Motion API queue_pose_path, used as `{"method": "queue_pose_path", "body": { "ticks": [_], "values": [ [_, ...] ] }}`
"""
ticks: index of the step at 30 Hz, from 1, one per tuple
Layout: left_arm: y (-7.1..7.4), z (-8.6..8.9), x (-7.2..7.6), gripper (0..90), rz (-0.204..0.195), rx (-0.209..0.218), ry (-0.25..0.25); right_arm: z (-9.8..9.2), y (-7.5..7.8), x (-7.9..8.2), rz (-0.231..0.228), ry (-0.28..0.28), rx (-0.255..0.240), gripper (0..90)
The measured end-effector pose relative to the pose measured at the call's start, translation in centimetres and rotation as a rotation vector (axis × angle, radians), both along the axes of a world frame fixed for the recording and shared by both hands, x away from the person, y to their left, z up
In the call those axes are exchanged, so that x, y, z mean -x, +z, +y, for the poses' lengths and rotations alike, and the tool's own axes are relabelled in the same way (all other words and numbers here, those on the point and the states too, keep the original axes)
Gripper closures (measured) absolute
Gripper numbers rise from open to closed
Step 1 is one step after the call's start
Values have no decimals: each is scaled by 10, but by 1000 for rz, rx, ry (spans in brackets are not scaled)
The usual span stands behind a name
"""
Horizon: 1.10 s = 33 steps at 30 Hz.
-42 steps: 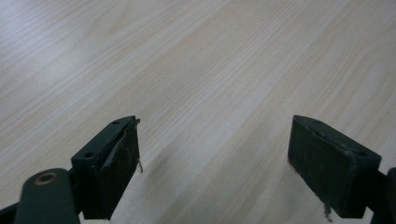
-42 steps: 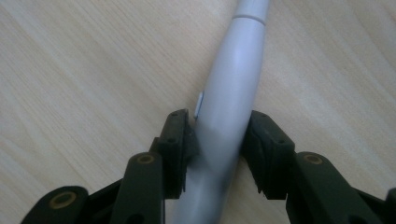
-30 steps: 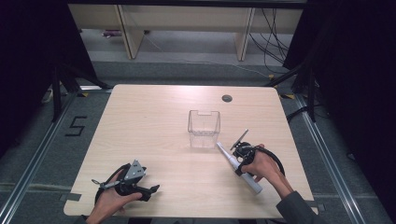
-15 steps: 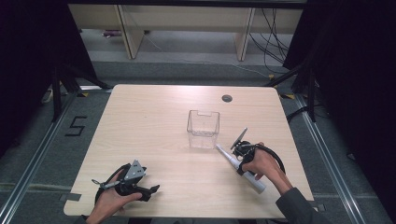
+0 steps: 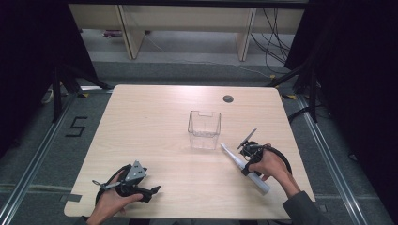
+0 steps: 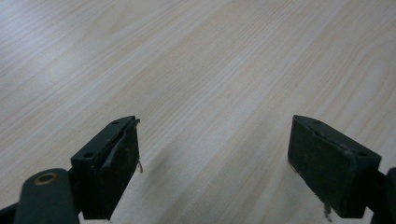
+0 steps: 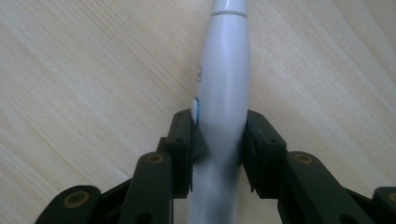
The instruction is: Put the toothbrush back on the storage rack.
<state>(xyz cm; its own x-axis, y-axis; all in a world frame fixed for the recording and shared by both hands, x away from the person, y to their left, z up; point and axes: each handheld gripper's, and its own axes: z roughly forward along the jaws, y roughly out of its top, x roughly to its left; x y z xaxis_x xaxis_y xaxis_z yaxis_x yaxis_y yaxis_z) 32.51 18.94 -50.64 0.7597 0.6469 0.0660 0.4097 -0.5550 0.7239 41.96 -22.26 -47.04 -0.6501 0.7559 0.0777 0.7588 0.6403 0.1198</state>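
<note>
Pinching the white plastic electric-toothbrush handle [image 7: 223, 98] mid-body with my right gripper [image 5: 248, 159], its long axis aims its tip at the clear plastic bin [image 5: 204, 129] just beyond on the table, while my left gripper [image 6: 224, 158] sits spread, well apart.

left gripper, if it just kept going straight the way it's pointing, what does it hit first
Probably nothing: the left gripper, jaws open, faces bare tabletop in its own view. From the high view it aims right along the near edge, well short of the clear plastic container, though depth is uncertain.
</note>
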Motion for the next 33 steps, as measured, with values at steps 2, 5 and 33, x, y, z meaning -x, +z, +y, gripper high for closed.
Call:
{"method": "queue_pose_path", "body": {
  "ticks": [2, 5, 33],
  "values": [
    [0, 0, 0, 161, -9, 4, -3, -2, 2, 1, -13, 4, -5, 665],
    [1, -1, 0, 161, -4, -2, -6, -5, 5, 2, -23, 2, -19, 665],
    [0, -2, 1, 162, -14, -21, -12, -20, 40, 1, -218, -10, -189, 666]
  ]
}}
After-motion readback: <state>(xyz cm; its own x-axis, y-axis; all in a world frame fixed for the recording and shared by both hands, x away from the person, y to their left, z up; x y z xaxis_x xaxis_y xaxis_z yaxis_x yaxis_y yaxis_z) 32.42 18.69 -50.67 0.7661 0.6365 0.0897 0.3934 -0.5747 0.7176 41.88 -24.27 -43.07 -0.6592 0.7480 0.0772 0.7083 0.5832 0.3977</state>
